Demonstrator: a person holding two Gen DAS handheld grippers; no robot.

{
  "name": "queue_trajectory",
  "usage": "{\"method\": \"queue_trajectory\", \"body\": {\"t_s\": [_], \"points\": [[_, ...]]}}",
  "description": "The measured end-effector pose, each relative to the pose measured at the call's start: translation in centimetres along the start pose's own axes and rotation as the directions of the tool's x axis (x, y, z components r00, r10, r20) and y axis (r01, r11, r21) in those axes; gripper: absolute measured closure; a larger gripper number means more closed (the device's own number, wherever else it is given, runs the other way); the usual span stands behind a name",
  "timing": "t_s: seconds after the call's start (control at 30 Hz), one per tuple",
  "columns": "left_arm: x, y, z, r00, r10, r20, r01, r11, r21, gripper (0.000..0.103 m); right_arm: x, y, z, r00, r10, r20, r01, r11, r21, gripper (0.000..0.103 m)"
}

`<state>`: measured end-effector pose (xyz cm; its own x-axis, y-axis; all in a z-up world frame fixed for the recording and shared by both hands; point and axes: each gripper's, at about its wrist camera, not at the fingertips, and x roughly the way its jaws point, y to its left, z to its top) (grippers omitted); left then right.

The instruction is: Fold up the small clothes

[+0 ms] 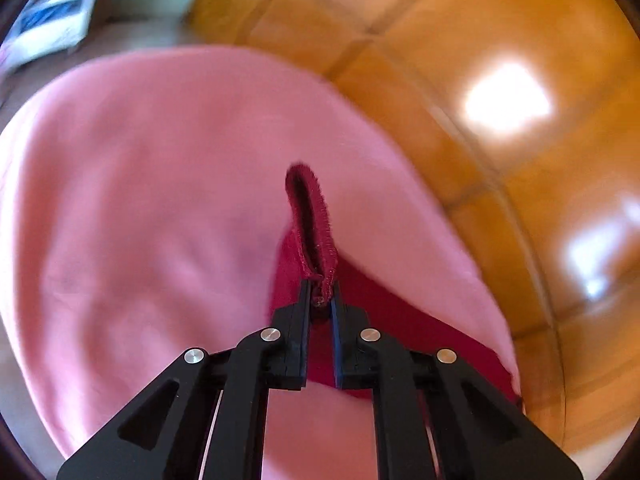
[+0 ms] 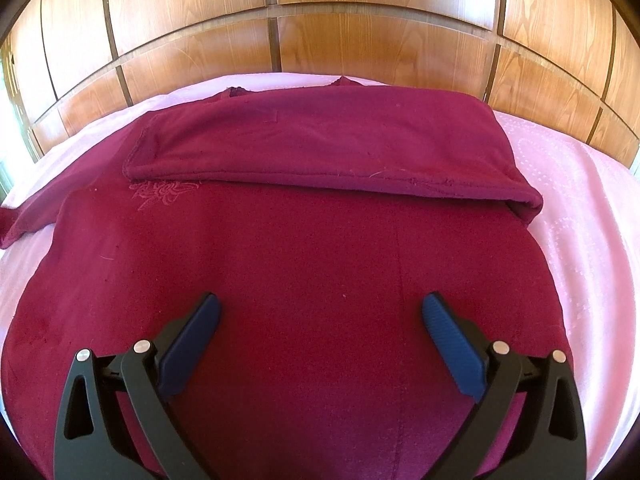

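A dark red shirt point(image 2: 304, 264) lies on a pink sheet point(image 2: 576, 184). Its far side is folded over the body as a long flap point(image 2: 320, 140), and one sleeve point(image 2: 28, 220) stretches out to the left. My right gripper point(image 2: 320, 316) is open and empty, hovering just above the shirt's near part. In the left wrist view, my left gripper point(image 1: 320, 292) is shut on a hemmed edge of the red shirt point(image 1: 312, 220), which loops up beyond the fingertips above the pink sheet point(image 1: 152, 200). This view is blurred.
A wooden panelled wall point(image 2: 320, 12) stands behind the bed and also shows in the left wrist view point(image 1: 500, 80). A white and blue object point(image 1: 52, 24) lies at the far upper left.
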<state>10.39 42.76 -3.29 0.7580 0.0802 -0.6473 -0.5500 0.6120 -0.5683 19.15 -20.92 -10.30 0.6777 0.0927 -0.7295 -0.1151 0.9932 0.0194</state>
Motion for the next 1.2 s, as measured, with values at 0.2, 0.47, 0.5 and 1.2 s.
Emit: {"method": "queue_trajectory", "body": {"t_s": [0.2, 0.47, 0.5, 1.2], "points": [[-0.3, -11.0, -6.9, 0.981, -0.171, -0.087, 0.187, 0.952, 0.244, 0.096, 0.0, -0.1, 0.0, 1.0, 0.002, 0.0, -0.002, 1.0, 0.0, 0.002], [5.7, -18.6, -16.9, 0.935, -0.145, -0.325, 0.269, 0.886, 0.379, 0.096, 0.1, -0.1, 0.2, 1.0, 0.012, 0.003, -0.012, 1.0, 0.007, 0.002], [6.2, -19.2, -17.8, 0.935, -0.114, -0.336, 0.255, 0.875, 0.411, 0.095, 0.1, -0.2, 0.2, 1.0, 0.013, 0.003, -0.013, 1.0, 0.008, 0.002], [-1.3, -12.2, -23.6, 0.944, -0.147, -0.296, 0.285, 0.818, 0.5, 0.051, 5.5, 14.7, 9.3, 0.767, 0.613, -0.19, -0.576, 0.788, 0.217, 0.035]]}}
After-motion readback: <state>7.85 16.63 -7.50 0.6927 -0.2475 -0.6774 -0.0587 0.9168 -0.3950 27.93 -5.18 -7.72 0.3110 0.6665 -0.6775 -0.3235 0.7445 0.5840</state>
